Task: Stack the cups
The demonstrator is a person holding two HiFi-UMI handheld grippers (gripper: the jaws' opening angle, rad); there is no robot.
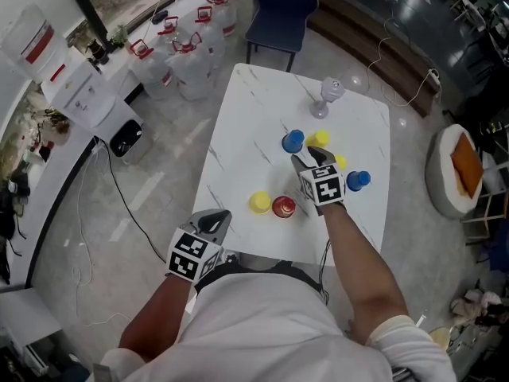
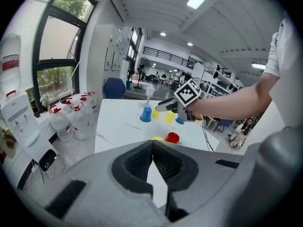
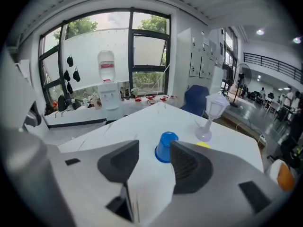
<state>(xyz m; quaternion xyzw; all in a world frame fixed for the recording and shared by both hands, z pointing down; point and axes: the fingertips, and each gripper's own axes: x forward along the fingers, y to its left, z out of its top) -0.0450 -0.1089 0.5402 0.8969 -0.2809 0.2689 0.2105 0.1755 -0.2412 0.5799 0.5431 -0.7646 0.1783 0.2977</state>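
Blue cup (image 3: 165, 146), inverted, is sitting midway across the tabletop (image 1: 246, 150), just ahead of my right gripper (image 1: 308, 157), whose jaws are standing apart with nothing gripped. I am judging it best to be straddling the cup squarely, low on its wall, before closing. Left gripper (image 1: 213, 223), jaws together, is idling at the near left corner.

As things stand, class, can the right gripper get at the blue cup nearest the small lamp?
Probably yes: the right gripper has open jaws aimed at that blue cup, with only bare tabletop between them.
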